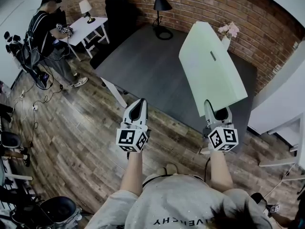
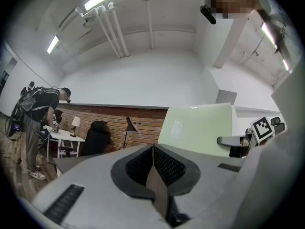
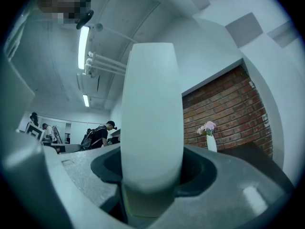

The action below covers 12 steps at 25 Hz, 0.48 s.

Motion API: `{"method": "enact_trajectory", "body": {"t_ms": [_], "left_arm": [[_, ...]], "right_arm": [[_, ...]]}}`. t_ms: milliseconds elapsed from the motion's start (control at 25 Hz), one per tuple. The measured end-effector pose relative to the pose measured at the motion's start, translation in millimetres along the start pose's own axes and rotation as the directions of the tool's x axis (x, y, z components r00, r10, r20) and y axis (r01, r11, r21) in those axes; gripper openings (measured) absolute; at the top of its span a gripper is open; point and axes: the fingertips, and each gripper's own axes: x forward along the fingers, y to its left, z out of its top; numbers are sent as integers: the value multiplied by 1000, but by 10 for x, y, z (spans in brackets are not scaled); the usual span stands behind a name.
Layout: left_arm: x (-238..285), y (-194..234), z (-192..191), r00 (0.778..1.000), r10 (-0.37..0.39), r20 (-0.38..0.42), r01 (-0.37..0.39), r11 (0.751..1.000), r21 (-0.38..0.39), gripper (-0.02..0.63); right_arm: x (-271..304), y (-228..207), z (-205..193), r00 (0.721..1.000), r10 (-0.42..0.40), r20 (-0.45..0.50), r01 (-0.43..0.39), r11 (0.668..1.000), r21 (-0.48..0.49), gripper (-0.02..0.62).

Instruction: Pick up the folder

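We wear a grey T-shirt [image 1: 183, 197] with dark lettering [image 1: 175, 221], our left gripper [image 1: 138, 103] and right gripper [image 1: 212, 112] pale grey, black-and-white marker cubes [image 1: 132, 140], dark ribbed fingers [image 2: 167, 167]

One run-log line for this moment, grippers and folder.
right gripper: shut on pale green folder, held above dark grey table | left gripper: shut, empty

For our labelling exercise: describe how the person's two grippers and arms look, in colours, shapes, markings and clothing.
The left gripper and right gripper are light grey, tapered shells, each carrying a white cube with black square markers. The left one's pads are dark and ribbed. The person wears a grey short-sleeved T-shirt with dark lettering.
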Motion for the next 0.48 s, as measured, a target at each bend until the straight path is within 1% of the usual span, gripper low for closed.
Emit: {"method": "enact_trajectory", "body": {"t_ms": [480], "left_arm": [[1,-79,-81,1000,-21,-15,21,1000,-13,3]], "right_arm": [[-106,-49,-42,999,-31,-7,31,1000,4,275]]}}
